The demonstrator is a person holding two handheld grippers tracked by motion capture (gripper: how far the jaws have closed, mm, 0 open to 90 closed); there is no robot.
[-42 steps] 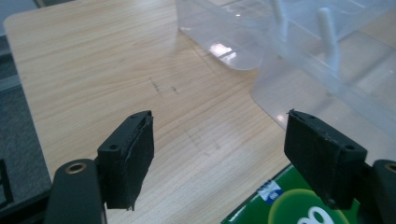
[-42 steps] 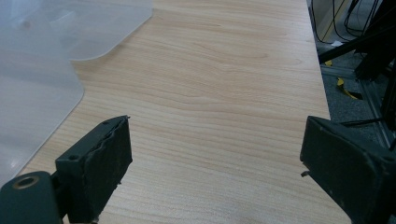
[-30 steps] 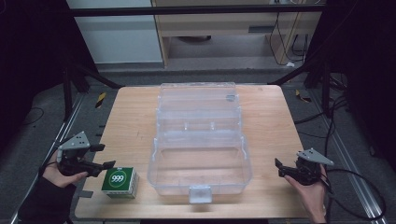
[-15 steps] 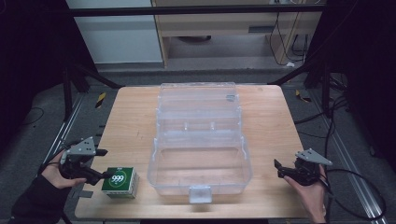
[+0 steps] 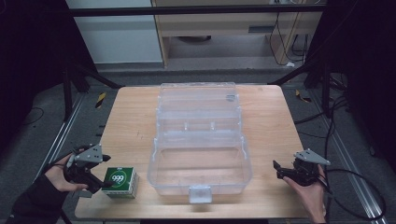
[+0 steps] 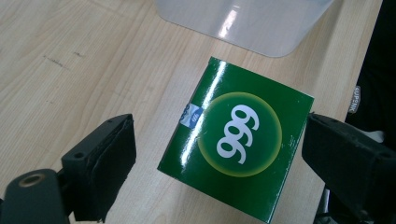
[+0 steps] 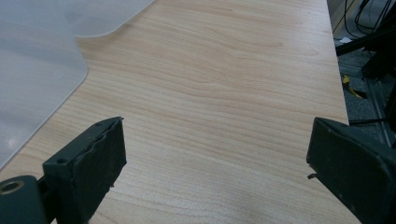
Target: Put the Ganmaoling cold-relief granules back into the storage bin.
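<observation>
One box: a green box (image 5: 120, 181) marked "999" is lying flat at the near left corner of the table (image 5: 135, 121), just beside the clear case; in the left gripper view its printed top (image 6: 236, 137) is facing up.
Left gripper: the left gripper (image 5: 95, 173) is hovering at the box, its jaws spread wide on either side of it and touching neither side (image 6: 219, 154).
Clear case: a clear plastic case (image 5: 200, 140) is lying open in the middle of the table, its lid folded back toward the far edge.
Right gripper: the right gripper (image 5: 282, 169) is sitting near the right table edge, well apart from the case, its jaws gaping over bare wood (image 7: 217, 154).
Hands: a hand (image 5: 58, 175) is holding each gripper from the near side.
</observation>
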